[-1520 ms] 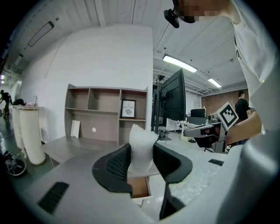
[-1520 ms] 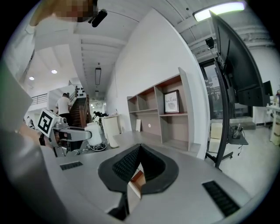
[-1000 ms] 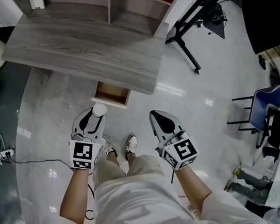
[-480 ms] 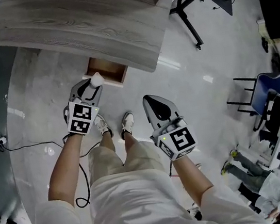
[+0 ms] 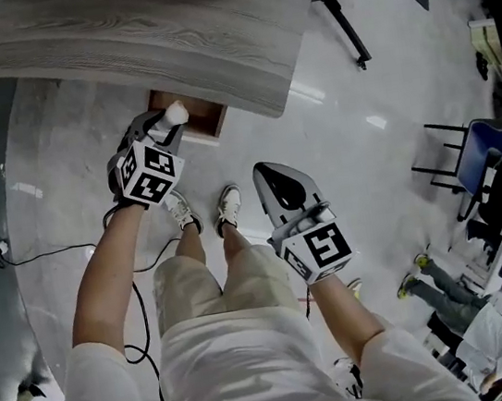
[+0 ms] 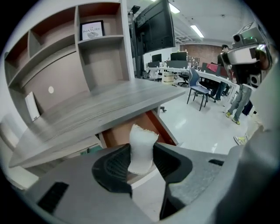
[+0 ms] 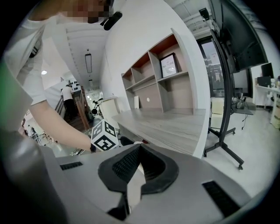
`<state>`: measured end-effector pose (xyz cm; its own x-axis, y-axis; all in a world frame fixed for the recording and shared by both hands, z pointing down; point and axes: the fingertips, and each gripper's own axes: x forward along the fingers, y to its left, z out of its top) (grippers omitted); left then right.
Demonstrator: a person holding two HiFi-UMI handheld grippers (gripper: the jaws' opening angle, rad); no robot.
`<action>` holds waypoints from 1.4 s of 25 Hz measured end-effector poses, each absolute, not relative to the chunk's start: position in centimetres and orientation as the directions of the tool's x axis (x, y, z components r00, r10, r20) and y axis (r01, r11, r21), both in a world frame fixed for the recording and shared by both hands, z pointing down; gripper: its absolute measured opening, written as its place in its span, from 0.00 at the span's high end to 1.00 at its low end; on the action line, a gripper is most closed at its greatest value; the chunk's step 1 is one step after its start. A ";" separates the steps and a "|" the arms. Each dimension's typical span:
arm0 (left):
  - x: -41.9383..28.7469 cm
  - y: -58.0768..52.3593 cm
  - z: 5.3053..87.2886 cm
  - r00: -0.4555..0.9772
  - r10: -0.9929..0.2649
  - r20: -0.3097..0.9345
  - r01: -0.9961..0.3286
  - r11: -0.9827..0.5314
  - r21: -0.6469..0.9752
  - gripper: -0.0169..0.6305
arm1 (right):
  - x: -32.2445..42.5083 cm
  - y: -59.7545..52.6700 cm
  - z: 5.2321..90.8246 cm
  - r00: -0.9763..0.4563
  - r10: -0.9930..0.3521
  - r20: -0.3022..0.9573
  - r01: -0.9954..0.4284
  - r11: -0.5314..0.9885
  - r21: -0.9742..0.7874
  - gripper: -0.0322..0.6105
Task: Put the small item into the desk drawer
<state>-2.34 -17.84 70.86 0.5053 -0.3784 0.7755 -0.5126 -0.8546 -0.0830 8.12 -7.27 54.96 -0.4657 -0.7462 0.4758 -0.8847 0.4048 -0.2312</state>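
Drawer [image 5: 202, 116] stands pulled open under the desk [image 5: 160, 31], so that part is done. Your left gripper [image 5: 168, 123] is clamped on the small white item [image 5: 174, 113], jaws partway apart around it, and holds it just above the drawer's front edge, not yet inside. Your right gripper [image 5: 271, 179], jaws together and empty, hangs well back from the drawer. What's left, by my reading: lower the item into the drawer and release it.

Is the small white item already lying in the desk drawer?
No, the left gripper pinches the white item in its jaws, outside the open drawer.
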 end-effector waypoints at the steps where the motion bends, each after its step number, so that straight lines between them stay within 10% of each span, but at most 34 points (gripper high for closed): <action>1: -2.2 -17.9 71.5 0.492 -0.372 0.787 -0.500 -0.861 -0.094 0.72 | 8.2 -7.2 55.4 -0.464 -0.746 0.478 -0.886 0.400 -0.235 0.95; 35: 1.2 -19.2 80.5 0.280 -0.198 0.939 -0.226 -0.964 -0.136 0.72 | 12.7 -6.6 60.2 -0.411 -0.743 0.528 -0.910 0.303 -0.282 0.95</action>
<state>1.18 -19.22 80.54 0.2798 -0.1984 0.9393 -0.2265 -0.9644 -0.1362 12.72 -6.65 60.22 -0.4106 -0.7434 0.5279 -0.9104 0.3026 -0.2821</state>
